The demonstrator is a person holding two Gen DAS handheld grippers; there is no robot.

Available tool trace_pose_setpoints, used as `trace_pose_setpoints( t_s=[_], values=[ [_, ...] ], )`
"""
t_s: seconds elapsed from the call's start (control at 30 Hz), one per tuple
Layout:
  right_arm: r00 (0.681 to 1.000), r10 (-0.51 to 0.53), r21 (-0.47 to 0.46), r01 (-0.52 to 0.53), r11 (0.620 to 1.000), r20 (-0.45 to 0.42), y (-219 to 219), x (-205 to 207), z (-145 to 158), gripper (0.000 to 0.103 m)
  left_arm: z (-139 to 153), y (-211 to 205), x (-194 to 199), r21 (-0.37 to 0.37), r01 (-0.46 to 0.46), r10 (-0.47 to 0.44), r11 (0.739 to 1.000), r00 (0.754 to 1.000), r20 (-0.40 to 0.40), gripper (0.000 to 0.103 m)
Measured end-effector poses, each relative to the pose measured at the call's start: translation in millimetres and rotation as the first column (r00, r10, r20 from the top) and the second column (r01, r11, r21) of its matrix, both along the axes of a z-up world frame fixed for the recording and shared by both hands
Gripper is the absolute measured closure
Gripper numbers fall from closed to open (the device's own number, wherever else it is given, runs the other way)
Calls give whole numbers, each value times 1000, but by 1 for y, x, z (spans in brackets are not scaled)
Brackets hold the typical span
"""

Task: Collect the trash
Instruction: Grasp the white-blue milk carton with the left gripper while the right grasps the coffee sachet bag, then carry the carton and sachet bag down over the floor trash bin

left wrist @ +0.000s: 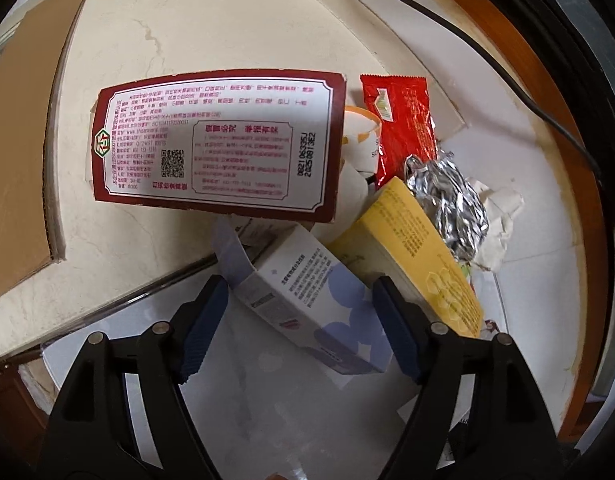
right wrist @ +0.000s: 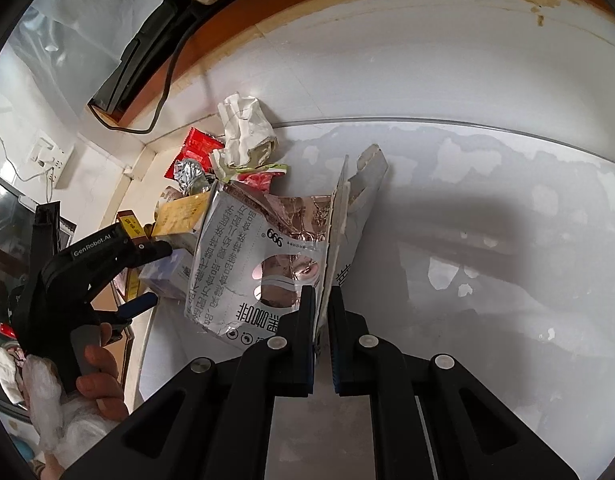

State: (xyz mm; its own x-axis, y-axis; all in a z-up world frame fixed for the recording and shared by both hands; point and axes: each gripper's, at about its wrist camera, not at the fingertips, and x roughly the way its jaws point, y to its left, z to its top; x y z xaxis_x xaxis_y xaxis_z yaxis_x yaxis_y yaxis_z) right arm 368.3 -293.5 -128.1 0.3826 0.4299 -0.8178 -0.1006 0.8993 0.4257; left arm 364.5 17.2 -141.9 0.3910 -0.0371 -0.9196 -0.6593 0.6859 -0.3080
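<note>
Only the right view shows the right gripper (right wrist: pixel 322 312) pinching a silver pouch (right wrist: pixel 243 256); left gripper (left wrist: pixel 299 320) spread around a white carton (left wrist: pixel 307 296)

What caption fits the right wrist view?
Right gripper pinching a torn silver packet beside a trash pile.

Black left tool (left wrist: pixel 299 324), blue ribbed pads (left wrist: pixel 201 330), silver screws, bare-skinned hand (right wrist: pixel 101 380)

White table (right wrist: pixel 467 220) under boxes, wrappers, foil.
</note>
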Motion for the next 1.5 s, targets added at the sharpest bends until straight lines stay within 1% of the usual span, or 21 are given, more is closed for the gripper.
trace_pose_setpoints(
  t_s=[0.13, 0.33, 0.43, 0.53, 0.63, 0.67, 0.73, 0.83, 0.97, 1.03, 1.13, 1.23, 1.3, 1.5],
  values=[
    [1000, 21, -31, -22, 999, -15, 4, 2, -2, 97, 1, -2, 0, -4, -29, 29, 1000, 1000, -12, 30],
    [998, 52, -71, -54, 996, -28, 16, 8, -4, 97, -7, 1, -10, -106, -90, 90, 990, 996, -1, 30],
    [998, 60, -76, -62, 995, -27, 20, 10, -5, 97, -10, 1, -10, -134, -89, 90, 987, 996, -1, 30],
    [998, 51, -58, -53, 997, -40, 20, 12, -8, 97, -14, 1, -6, -154, -78, 76, 985, 997, -18, 30],
    [998, 55, -51, -56, 997, -31, 21, 11, -8, 97, -14, -4, -4, -124, -69, 65, 990, 997, -33, 35],
    [998, 56, -46, -57, 997, -28, 21, 11, -8, 97, -14, -3, -1, -116, -65, 61, 991, 997, -35, 40],
    [998, 54, -38, -54, 998, -24, 19, 10, -7, 98, -13, -5, -3, -130, -48, 47, 990, 999, -11, 44],
    [999, 52, -23, -52, 998, -10, 16, 6, -3, 99, -12, -8, -6, -156, -22, 23, 988, 1000, 3, 53],
    [999, 44, -5, -44, 999, 8, 10, -4, 3, 99, -7, -15, -10, -154, 27, -26, 988, 1000, 8, 64],
    [999, 37, 2, -37, 999, 15, 7, -9, 6, 99, -3, -19, -21, -146, 63, -62, 987, 998, 12, 67],
    [999, 22, 17, -23, 1000, 26, 2, -19, 11, 100, -1, -21, -35, -139, 105, -105, 985, 994, 6, 68],
    [999, 9, 28, -10, 1000, 38, -4, -30, 16, 100, -1, -16, -50, -152, 143, -143, 978, 990, 11, 69],
    [999, 0, 29, -1, 1000, 45, -7, -38, 19, 100, 1, -12, -63, -161, 182, -180, 970, 983, 26, 69],
    [997, -40, 33, 38, 999, 61, -16, -67, 27, 100, 15, 2, -97, -140, 278, -271, 950, 960, 64, 69]
  ],
)
